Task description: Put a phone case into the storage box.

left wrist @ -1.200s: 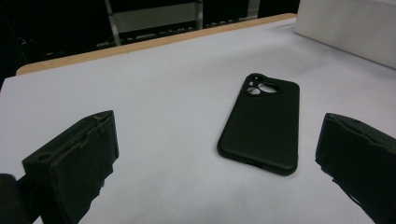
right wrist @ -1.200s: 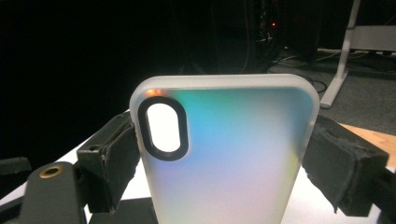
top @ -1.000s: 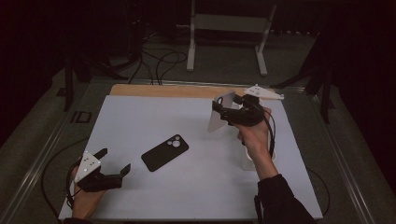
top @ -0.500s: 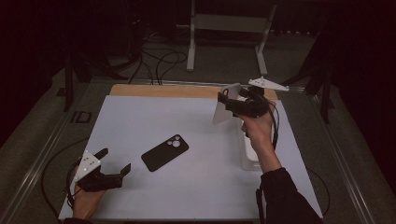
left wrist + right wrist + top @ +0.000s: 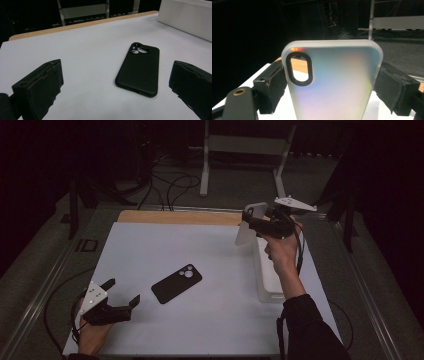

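- Worktop [image 5: 200,245]: white sheet over a wooden board; a strip of bare wood shows along the far edge.
- Black phone case [image 5: 176,283]: lies flat on the worktop, back up, camera cut-out toward the far side; it sits left of centre, apart from both of your grippers; in the left gripper view it lies ahead between the jaws, untouched.
- Left gripper [image 5: 122,292]: your left hand rests it at the near left corner of the worktop; jaws spread wide, nothing between them.
- Right gripper [image 5: 250,222]: your right hand holds it raised above the far right of the worktop; jaws pinching the frosted phone case by its two long sides.
- Frosted phone case [image 5: 332,82]: translucent white, held upright, oval black-rimmed camera cut-out at the upper left in the right gripper view.
- White box [image 5: 267,280]: stands on the worktop's right side, under your right forearm.
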{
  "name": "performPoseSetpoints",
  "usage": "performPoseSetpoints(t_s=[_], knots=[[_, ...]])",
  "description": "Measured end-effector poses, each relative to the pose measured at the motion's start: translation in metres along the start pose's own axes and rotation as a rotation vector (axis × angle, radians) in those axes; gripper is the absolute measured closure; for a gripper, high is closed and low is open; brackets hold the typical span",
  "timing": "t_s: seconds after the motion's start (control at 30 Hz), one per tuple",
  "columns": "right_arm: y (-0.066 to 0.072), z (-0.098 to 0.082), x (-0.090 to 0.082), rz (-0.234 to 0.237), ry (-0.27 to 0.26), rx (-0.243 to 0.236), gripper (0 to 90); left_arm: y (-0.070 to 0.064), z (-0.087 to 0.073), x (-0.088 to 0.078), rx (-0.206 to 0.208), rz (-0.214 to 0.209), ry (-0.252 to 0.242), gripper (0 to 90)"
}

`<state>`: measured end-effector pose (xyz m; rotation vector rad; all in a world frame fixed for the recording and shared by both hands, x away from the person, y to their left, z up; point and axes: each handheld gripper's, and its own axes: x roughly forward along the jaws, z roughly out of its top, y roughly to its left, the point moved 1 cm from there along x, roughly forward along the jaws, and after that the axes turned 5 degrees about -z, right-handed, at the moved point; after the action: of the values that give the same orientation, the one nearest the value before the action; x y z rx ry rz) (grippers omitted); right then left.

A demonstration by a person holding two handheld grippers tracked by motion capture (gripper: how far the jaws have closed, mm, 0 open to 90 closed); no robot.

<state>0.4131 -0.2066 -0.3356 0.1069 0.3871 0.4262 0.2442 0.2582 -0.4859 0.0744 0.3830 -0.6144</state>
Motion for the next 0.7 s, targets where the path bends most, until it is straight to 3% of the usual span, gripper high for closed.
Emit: performPoseSetpoints(t_s=[0.33, 0.7], knots=[[-0.021, 0.002, 0.009, -0.103, 0.008, 0.010, 16.3, 0.001, 0.000, 0.000, -0.005, -0.004, -0.010, 0.1], [-0.039, 0.002, 0.015, -0.183, 0.012, 0.035, 16.3, 0.001, 0.000, 0.000, -0.003, 0.000, -0.014, 0.1]])
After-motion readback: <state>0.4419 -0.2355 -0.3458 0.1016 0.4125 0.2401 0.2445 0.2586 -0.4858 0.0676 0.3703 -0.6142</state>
